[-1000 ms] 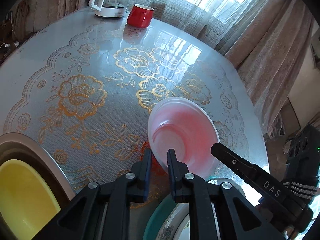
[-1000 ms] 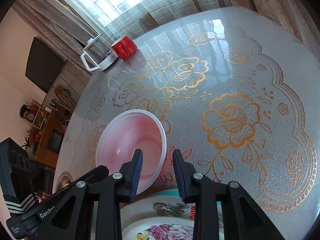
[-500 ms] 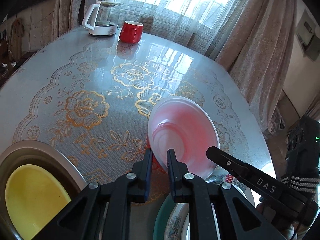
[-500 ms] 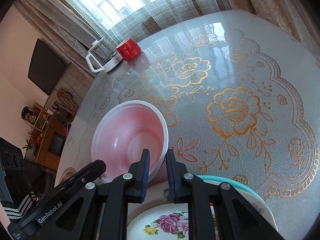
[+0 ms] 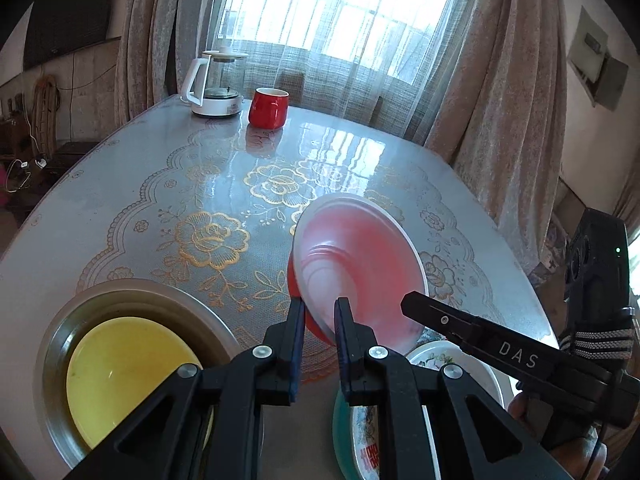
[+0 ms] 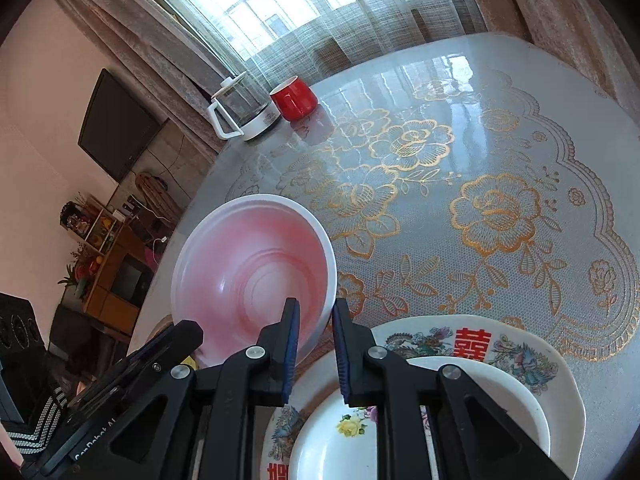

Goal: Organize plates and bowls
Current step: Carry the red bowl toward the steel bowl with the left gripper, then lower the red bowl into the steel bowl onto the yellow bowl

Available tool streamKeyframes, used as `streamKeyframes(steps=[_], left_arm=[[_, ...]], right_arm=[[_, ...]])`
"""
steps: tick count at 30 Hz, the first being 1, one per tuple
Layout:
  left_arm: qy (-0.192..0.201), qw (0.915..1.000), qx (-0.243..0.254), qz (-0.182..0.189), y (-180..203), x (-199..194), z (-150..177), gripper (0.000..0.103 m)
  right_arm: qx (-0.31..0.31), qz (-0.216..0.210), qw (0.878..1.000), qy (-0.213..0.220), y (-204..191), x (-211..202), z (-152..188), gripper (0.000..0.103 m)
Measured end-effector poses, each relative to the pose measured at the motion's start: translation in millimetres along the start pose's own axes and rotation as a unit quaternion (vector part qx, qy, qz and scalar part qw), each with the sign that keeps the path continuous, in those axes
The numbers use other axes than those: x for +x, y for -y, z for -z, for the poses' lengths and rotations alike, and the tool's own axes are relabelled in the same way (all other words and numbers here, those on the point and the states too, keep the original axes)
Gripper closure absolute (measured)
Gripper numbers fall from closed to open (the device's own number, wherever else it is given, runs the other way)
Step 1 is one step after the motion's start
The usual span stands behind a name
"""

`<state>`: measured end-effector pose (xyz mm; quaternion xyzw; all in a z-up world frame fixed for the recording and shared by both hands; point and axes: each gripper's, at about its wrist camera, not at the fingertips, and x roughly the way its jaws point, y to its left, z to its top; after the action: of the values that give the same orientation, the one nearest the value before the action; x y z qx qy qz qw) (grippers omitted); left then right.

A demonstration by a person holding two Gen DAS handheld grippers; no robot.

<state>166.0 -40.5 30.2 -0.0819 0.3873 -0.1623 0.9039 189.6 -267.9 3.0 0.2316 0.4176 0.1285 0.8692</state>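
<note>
A pink-and-white bowl [image 5: 360, 264] with a red outside is held off the table by both grippers. My left gripper [image 5: 319, 322] is shut on its near rim. My right gripper [image 6: 313, 325] is shut on the opposite rim of the same bowl [image 6: 252, 276]. A yellow bowl [image 5: 128, 376] sits inside a metal basin [image 5: 60, 332] at lower left. A stack of floral plates [image 6: 500, 352] with a white flowered dish [image 6: 420, 424] on top lies under the right gripper; it also shows in the left wrist view [image 5: 460, 364].
A round table [image 5: 120, 184] with a gold floral cloth. A red mug [image 5: 269, 107] and a white glass kettle [image 5: 216, 84] stand at the far edge by the curtained window. The right gripper's body [image 5: 520, 360] reaches in from the right.
The right gripper closed on the bowl's rim. Both grippers lifted the bowl up and back, and the yellow bowl and plates came further into view.
</note>
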Motion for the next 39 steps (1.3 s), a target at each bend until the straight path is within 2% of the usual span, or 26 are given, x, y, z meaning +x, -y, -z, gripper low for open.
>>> streamKeyframes(steps=[19, 31, 39], left_arm=[[0.033, 0.9991, -0.007, -0.025, -37, -53, 27, 0.088], [0.042, 0.9986, -0.031, -0.013, -67, -80, 39, 0.088], [0.055, 0.9962, -0.067, -0.005, -98, -105, 42, 0.088]], right_arm=[[-0.041, -0.037, 0.998, -0.003, -55, -3, 22, 0.086], [-0.072, -0.058, 0.996, -0.013, -83, -1, 34, 0.086], [-0.103, -0.089, 0.99, -0.024, -110, 3, 43, 0.086]])
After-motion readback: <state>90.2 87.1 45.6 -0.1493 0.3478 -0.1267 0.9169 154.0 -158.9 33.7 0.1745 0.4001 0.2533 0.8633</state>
